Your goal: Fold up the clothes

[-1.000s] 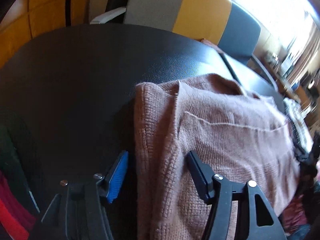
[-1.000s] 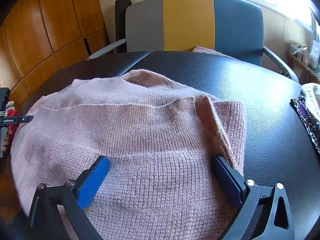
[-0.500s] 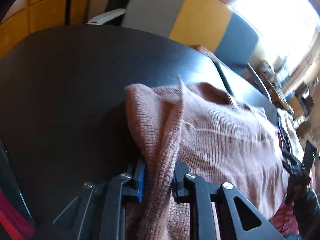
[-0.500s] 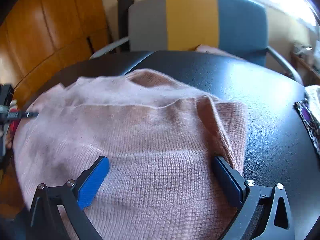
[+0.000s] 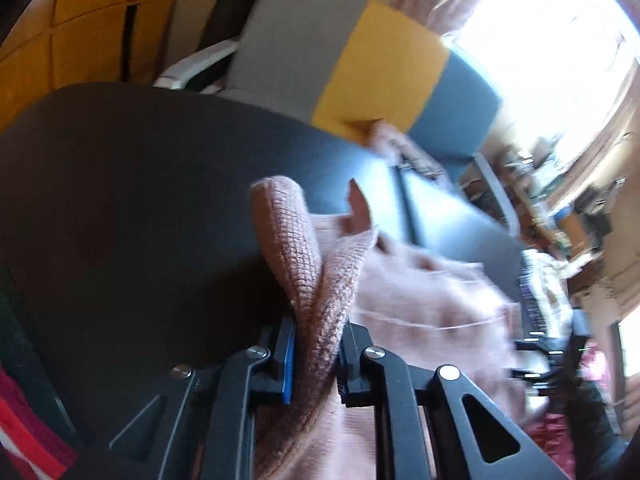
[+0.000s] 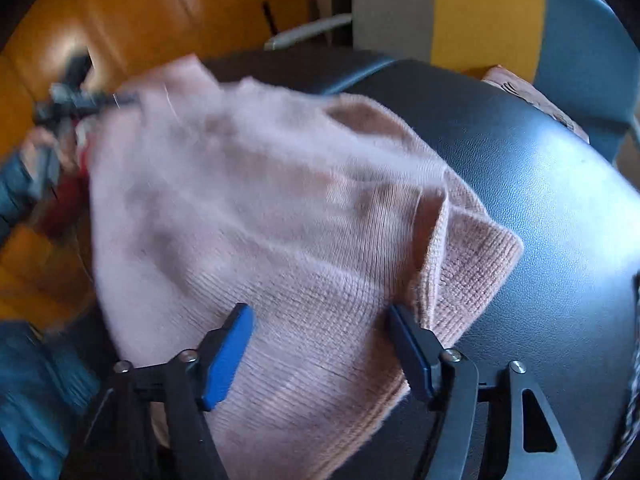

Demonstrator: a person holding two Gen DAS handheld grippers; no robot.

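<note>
While the left gripper (image 5: 316, 354) pinches a ridge of the pink knit sweater's (image 6: 280, 216) left edge and holds it off the black table (image 6: 540, 208), the right gripper (image 6: 320, 352) has its jaws part-spread over the near right hem, clamping nothing. The step in hand looks like lifting the sweater to fold it, so next the right jaws should close on the hem. Half a second ago the cloth lay flatter and the right jaws stood wider.
</note>
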